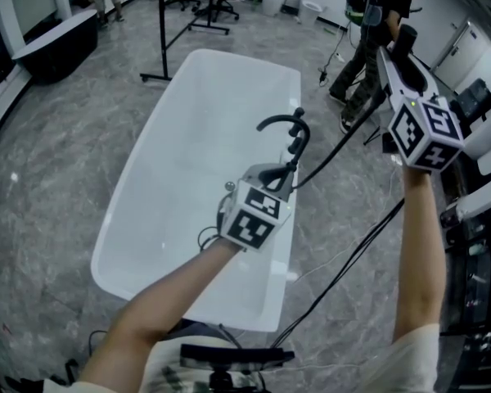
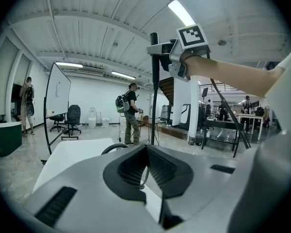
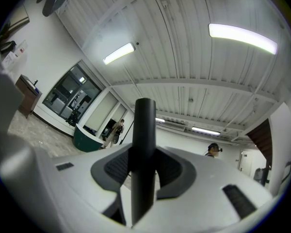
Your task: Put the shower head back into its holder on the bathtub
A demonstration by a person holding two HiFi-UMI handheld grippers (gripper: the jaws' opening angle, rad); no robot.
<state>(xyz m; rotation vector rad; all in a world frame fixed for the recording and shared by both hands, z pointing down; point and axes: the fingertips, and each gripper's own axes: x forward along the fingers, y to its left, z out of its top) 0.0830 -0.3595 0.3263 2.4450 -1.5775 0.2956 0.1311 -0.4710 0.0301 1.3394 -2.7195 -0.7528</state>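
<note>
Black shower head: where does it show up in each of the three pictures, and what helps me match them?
Head view: the black stick-shaped shower head is top right, raised in the right hand-held gripper.
Left gripper view: an upright dark bar just above centre.
Right gripper view: dead centre, clamped between the jaws.
Shared landmark: the white bathtub, also low left in the left gripper view; the right gripper view lacks it.

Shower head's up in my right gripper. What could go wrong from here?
1. The hose stretches from the raised shower head toward the black faucet; it may snag there on the way down.
2. The right hand-held gripper only pinches its smooth round surface, so it could twist or slip.
</note>
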